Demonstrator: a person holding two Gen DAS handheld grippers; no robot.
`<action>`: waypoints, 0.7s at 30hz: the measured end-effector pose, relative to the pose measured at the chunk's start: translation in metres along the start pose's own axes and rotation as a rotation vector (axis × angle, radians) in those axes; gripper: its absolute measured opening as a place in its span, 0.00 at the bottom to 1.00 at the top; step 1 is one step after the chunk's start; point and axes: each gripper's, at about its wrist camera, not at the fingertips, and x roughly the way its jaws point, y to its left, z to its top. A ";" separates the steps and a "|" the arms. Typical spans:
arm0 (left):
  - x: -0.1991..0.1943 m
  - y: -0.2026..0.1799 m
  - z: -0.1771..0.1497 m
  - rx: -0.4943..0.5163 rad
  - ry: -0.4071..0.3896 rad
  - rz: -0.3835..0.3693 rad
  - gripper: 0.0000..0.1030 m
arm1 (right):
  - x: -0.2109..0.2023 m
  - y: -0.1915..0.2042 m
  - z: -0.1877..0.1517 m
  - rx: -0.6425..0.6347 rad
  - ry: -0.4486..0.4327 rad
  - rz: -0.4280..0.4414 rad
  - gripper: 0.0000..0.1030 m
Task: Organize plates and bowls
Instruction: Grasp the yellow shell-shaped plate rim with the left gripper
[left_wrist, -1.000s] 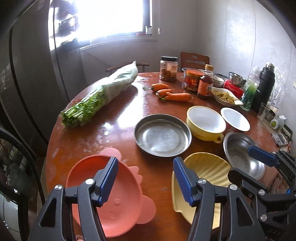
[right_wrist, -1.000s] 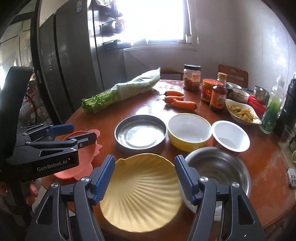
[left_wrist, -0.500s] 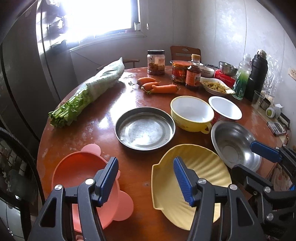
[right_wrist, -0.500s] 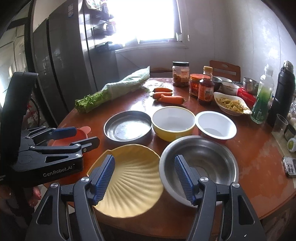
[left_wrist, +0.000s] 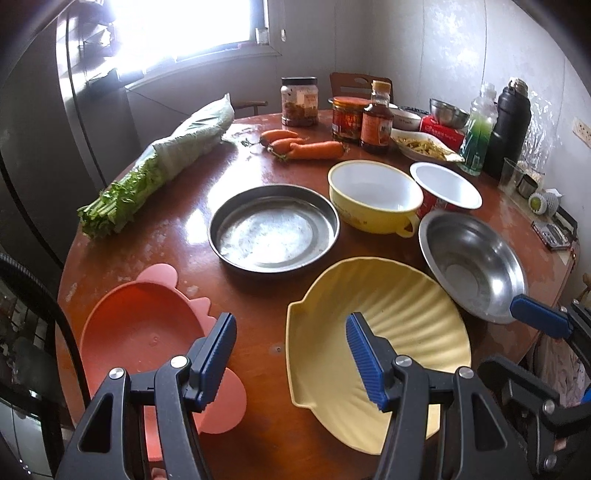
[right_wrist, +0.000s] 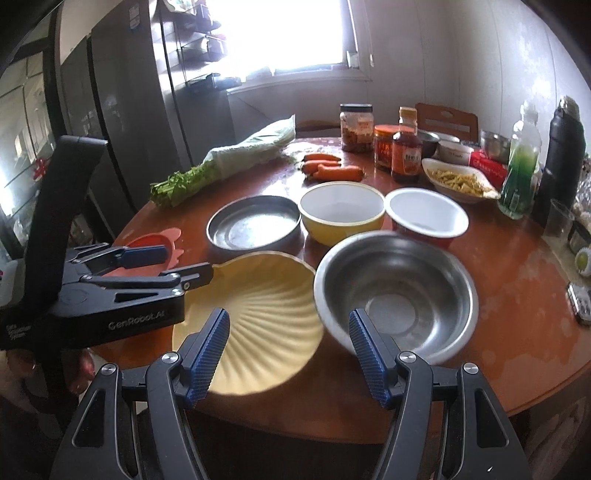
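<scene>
Right wrist view: right claw (right_wrist: 288, 354) half open, holding nothing, steel bowl (right_wrist: 395, 291) straight ahead, shell plate (right_wrist: 258, 306) ahead-left under left claw (right_wrist: 177, 266), also gaping, empty, nearer that plate, wide way across

Shell-shaped plate (left_wrist: 399, 325): pale yellow, ribbed. Bowl (left_wrist: 144, 332): salmon pink. Round pan (left_wrist: 273, 229) and basin (left_wrist: 472, 262): bare silver steel. Handled bowl (left_wrist: 373, 199): yellow outside, white inside. Worktop (left_wrist: 177, 236): glossy reddish-brown. Carrots (left_wrist: 314, 149): orange.
</scene>
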 end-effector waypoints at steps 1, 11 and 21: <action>0.001 0.000 0.000 0.002 0.004 -0.002 0.60 | 0.000 0.000 -0.003 0.001 0.005 0.002 0.67; 0.018 -0.009 -0.002 0.031 0.042 -0.041 0.60 | 0.016 -0.004 -0.026 0.032 0.090 -0.001 0.67; 0.028 -0.010 -0.004 0.047 0.070 -0.062 0.52 | 0.037 -0.001 -0.029 0.044 0.136 0.012 0.67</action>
